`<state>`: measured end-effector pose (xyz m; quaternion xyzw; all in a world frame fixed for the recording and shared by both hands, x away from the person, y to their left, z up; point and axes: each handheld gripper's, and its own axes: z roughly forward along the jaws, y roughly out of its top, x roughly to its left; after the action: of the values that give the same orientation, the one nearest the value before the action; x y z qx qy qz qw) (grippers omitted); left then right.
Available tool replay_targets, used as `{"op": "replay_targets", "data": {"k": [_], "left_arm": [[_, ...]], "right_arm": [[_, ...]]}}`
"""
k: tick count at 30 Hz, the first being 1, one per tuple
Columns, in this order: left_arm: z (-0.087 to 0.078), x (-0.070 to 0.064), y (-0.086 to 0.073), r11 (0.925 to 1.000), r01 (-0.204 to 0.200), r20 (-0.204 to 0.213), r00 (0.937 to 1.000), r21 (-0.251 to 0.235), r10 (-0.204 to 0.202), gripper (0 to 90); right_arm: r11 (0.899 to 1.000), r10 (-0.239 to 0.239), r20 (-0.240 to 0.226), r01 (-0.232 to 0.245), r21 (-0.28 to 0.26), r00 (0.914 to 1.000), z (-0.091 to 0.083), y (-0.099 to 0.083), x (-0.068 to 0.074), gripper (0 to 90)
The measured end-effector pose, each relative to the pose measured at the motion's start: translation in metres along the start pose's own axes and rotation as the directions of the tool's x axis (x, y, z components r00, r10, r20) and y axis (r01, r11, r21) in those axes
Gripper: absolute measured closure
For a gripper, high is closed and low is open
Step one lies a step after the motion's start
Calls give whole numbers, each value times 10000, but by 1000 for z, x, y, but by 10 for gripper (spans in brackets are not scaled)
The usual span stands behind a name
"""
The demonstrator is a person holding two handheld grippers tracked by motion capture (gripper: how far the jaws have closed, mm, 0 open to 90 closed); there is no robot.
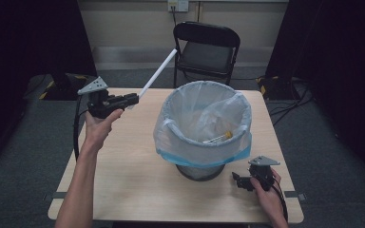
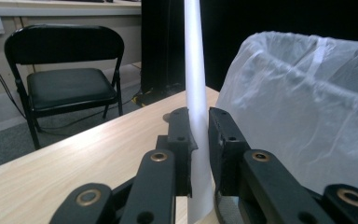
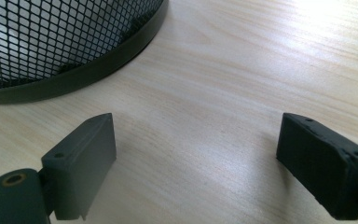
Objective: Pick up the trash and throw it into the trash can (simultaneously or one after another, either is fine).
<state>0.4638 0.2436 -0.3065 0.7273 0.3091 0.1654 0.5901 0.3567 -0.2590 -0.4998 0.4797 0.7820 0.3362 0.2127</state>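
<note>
A long white tube (image 1: 157, 75) sticks up and to the right from my left gripper (image 1: 132, 100), which is shut on its lower end above the table's far left. In the left gripper view the tube (image 2: 196, 93) runs up between the jaws of the left gripper (image 2: 199, 140). A black mesh bin (image 1: 200, 171) lined with a white bag (image 1: 204, 121) stands mid-table, with scraps inside. My right gripper (image 1: 236, 179) rests low near the bin's base at the front right, open and empty. The right gripper (image 3: 196, 154) hovers over bare wood, with the bin's mesh wall (image 3: 51, 42) at upper left.
The wooden table (image 1: 133, 180) has free room in front and at the left. A black folding chair (image 1: 205, 50) stands behind the far edge; it also appears as the chair (image 2: 65, 79) beyond the table. Cables lie on the floor at right.
</note>
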Motion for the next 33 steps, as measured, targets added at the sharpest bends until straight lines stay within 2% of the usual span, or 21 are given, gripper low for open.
{"op": "replay_targets", "data": {"k": [5, 13, 17, 23, 25, 27, 33], "left_arm": [[-1, -4, 9, 9994, 65, 194, 9998, -345, -58, 802], [-6, -20, 27, 9981, -225, 404, 9989, -569, 248, 802], [-7, -29, 36, 9969, -296, 691, 9970, -729, 347, 802], [-8, -45, 48, 9919, -592, 1088, 9915, -1126, 715, 801], [-7, -48, 51, 9907, -554, 1346, 9883, -1243, 721, 801], [-5, -50, 54, 9906, -621, 1351, 9877, -1219, 786, 801], [4, -60, 63, 9892, -636, 1699, 9817, -1320, 858, 801]], "right_arm": [[10000, -5, -3, 5, -1, 10000, 0, 0, 0, 109], [10000, -6, -3, 6, -1, 10000, 0, 0, 0, 109], [10000, -6, -3, 6, -1, 10000, 0, 0, 0, 109], [10000, -7, -4, 7, 0, 10000, 0, 0, 0, 109], [10000, -6, -4, 6, -1, 10000, 0, 0, 0, 109], [10000, -7, -3, 7, -1, 10000, 0, 0, 0, 109], [10000, -4, -3, 4, -1, 10000, 0, 0, 0, 109]]}}
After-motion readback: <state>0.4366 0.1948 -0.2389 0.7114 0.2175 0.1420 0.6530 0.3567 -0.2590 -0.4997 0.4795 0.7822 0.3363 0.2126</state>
